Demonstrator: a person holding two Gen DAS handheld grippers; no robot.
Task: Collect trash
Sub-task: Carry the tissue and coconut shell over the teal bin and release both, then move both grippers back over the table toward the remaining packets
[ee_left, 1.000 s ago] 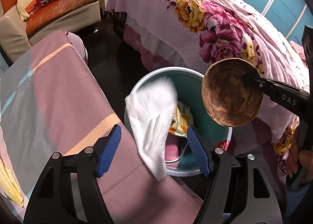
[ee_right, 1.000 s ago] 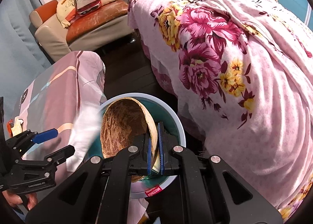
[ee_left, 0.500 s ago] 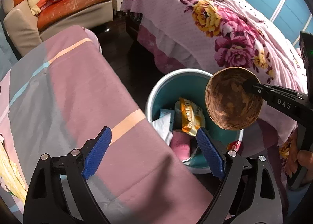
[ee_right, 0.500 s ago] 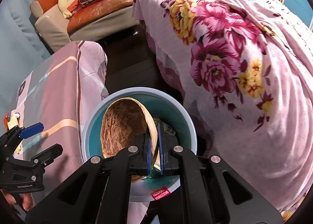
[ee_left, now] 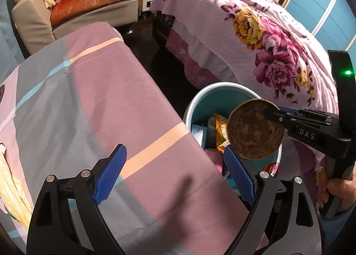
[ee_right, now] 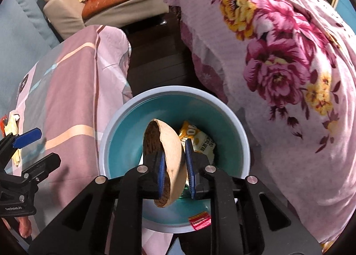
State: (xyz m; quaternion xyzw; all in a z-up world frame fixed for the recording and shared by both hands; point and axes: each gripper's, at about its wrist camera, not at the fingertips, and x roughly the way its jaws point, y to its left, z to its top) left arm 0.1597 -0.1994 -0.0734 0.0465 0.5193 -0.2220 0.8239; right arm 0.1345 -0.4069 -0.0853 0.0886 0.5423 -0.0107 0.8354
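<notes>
The brown, round half coconut shell (ee_right: 170,161), fibrous inside and smooth tan outside, looks light, stiff and slippery, best pinched across its thin rim. The right claw (ee_right: 174,164) holds it there between its pads, directly above the pale-rimmed teal plastic bin (ee_right: 241,134) with snack wrappers below. The left claw (ee_left: 174,173) gapes wide and empty over the pink striped worktop (ee_left: 89,103).

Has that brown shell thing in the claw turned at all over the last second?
Yes. The coconut shell in the right gripper has tipped: against the bin's rim, its hollow now faces more sideways, with the pale outside showing.
</notes>
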